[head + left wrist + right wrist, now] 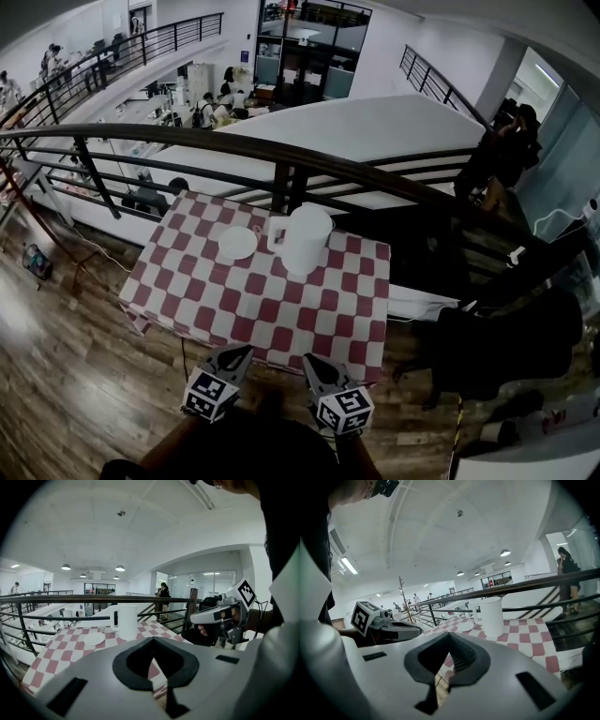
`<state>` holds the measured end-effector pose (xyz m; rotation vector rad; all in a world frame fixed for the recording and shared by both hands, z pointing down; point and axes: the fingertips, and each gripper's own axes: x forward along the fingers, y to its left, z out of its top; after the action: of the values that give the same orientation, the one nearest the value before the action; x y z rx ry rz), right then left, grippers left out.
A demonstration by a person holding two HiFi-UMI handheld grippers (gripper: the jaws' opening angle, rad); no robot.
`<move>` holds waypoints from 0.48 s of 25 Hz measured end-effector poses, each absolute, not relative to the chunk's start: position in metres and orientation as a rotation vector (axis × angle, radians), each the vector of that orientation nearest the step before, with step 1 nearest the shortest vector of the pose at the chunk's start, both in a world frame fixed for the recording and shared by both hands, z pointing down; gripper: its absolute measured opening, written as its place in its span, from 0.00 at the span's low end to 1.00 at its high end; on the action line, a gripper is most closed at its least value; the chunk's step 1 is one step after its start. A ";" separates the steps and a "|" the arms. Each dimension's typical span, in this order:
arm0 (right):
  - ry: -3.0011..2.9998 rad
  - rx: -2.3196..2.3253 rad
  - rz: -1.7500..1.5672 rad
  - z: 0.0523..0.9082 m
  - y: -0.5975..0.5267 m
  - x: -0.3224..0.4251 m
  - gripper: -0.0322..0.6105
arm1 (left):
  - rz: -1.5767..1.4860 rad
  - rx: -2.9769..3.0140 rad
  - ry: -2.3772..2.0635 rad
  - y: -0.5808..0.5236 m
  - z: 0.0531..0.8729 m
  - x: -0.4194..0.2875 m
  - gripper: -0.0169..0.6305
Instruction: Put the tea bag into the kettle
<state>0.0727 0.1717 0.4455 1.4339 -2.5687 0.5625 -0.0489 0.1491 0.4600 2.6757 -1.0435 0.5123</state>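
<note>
While my left gripper (233, 356) and right gripper (317, 366) hang empty, jaws closed, I log: white kettle (305, 239), saucer (237, 244), checkered desk (281, 314).

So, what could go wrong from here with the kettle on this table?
1. The kettle stands toward the far edge of the table, by the railing over a lower floor; a push may topple it.
2. The left gripper and right gripper both have jaws shut and empty; they must open first.
3. I cannot make out the tea bag surely.
</note>
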 end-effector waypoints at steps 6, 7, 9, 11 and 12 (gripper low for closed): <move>-2.591 1.424 0.560 0.449 0.146 0.090 0.07 | 0.465 2.658 -1.171 0.120 0.455 -0.050 0.04; -2.595 1.415 0.567 0.447 0.146 0.090 0.07 | 0.465 2.643 -1.186 0.119 0.454 -0.051 0.04; -2.601 1.396 0.575 0.447 0.146 0.091 0.07 | 0.473 2.619 -1.209 0.117 0.455 -0.054 0.04; -2.599 1.382 0.579 0.451 0.139 0.093 0.07 | 0.469 2.605 -1.231 0.111 0.454 -0.056 0.04; -2.598 1.377 0.579 0.452 0.135 0.094 0.07 | 0.465 2.601 -1.242 0.107 0.452 -0.057 0.04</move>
<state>0.0942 0.1347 0.4515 1.3765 -2.5982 0.5788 -0.0573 0.1075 0.4523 2.6007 -1.2422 0.4649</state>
